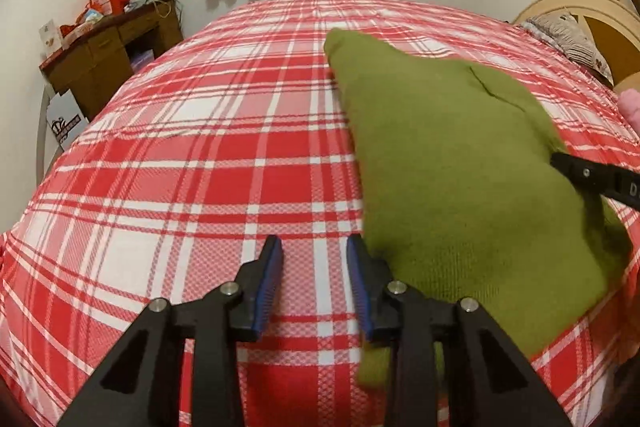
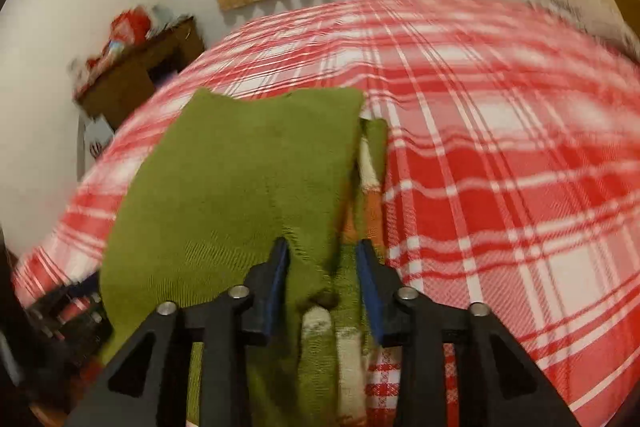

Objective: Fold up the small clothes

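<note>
1. One bed (image 1: 200, 147) under a red-and-white plaid sheet, filling both views.
2. Green knit garment (image 1: 452, 163) spread on the sheet's right side, striped inner layer peeking along its right edge in the right wrist view.
3. Left gripper (image 1: 314, 247): jaws apart, empty, just left of the garment's near edge.
4. Right gripper (image 2: 323, 247): jaws apart around bunched green fabric; pressing or not, cannot tell.
</note>
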`<state>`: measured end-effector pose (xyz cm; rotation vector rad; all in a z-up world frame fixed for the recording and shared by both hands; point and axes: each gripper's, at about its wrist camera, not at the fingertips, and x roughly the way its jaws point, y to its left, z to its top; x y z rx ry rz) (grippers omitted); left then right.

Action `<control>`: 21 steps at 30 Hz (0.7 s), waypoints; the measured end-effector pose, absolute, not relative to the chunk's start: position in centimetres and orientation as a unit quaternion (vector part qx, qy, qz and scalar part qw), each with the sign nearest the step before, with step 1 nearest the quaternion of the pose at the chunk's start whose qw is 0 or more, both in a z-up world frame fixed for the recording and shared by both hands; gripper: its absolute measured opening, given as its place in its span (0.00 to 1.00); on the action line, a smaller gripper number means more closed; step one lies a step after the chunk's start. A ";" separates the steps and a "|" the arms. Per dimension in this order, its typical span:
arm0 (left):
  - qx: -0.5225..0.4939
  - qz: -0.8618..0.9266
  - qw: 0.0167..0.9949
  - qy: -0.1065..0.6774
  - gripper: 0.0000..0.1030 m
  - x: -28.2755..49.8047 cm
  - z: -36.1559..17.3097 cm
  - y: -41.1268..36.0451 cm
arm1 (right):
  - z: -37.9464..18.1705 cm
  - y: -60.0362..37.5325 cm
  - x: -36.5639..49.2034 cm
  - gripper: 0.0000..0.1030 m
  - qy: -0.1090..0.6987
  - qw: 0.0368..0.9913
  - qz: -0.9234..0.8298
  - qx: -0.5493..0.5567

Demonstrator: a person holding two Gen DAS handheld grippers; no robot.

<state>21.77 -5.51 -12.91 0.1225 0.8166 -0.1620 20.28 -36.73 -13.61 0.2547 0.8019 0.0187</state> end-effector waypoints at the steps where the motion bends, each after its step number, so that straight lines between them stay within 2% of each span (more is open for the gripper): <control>1: 0.065 -0.081 0.911 0.399 0.35 21.9 -12.8 -5.5 | -13.5 -36.6 20.3 0.36 0.390 0.913 0.009 0.122; 6: 0.058 -0.079 0.910 0.403 0.55 22.2 -10.9 -3.5 | -10.4 -37.2 19.2 0.36 0.342 0.929 0.003 0.143; 9: 0.027 -0.092 0.913 0.397 0.55 23.4 -9.2 -2.6 | -9.4 -38.1 19.4 0.36 0.337 0.928 0.005 0.157; 13: 0.002 -0.133 0.913 0.385 0.55 25.5 -7.6 -3.2 | -9.9 -39.6 19.8 0.41 0.335 0.923 0.012 0.187; 14: -0.012 -0.147 0.911 0.384 0.59 26.3 -7.4 -3.6 | -10.2 -39.9 19.8 0.44 0.336 0.921 0.014 0.196; 15: -0.025 -0.158 0.909 0.386 0.65 27.1 -7.5 -3.8 | -10.5 -40.2 19.9 0.52 0.337 0.918 0.016 0.210; 16: -0.037 -0.167 0.905 0.390 0.68 27.9 -7.7 -4.0 | -10.8 -40.4 19.9 0.57 0.337 0.915 0.019 0.222; 21: -0.077 -0.196 0.874 0.437 0.70 30.6 -11.0 -5.6 | -11.5 -40.5 21.0 0.58 0.339 0.913 0.030 0.224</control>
